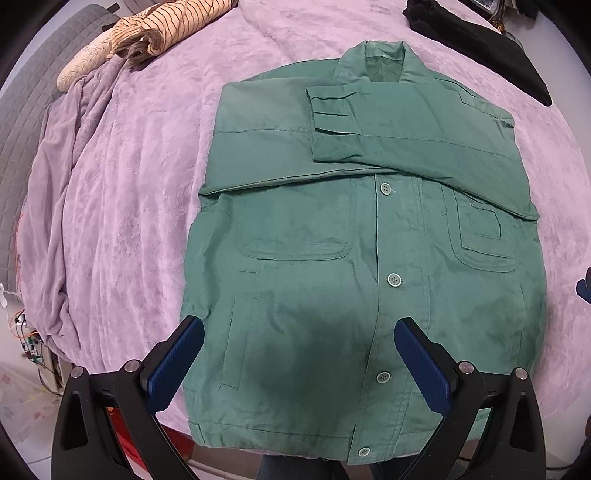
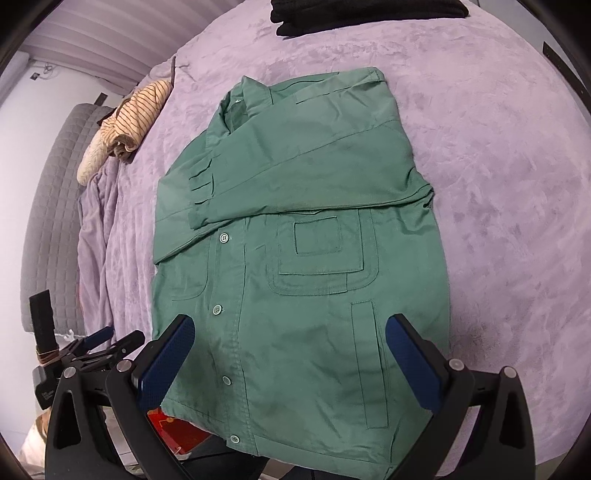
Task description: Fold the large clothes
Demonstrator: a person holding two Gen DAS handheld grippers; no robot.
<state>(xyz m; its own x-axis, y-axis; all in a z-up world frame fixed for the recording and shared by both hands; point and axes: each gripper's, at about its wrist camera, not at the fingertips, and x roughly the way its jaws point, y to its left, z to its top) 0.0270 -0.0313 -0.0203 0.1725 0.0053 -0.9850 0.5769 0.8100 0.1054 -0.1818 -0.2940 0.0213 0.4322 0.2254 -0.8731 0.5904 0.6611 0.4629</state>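
Note:
A green button-up jacket (image 1: 351, 240) lies flat, front up, on a lilac blanket; it also shows in the right wrist view (image 2: 295, 258). Both sleeves are folded across the chest, one cuff (image 1: 332, 122) lying on top near the collar. My left gripper (image 1: 299, 350) is open and empty, above the jacket's lower left part near the hem. My right gripper (image 2: 290, 347) is open and empty, above the lower right part near the hem. The left gripper also shows at the left of the right wrist view (image 2: 99, 350).
The lilac blanket (image 1: 147, 166) covers the bed. A striped beige garment (image 1: 155, 29) lies bunched at the far left. Black folded clothes (image 1: 480, 44) lie at the far right. A grey quilted headboard (image 2: 51, 221) stands at left. A red object (image 2: 173, 428) sits below the bed's near edge.

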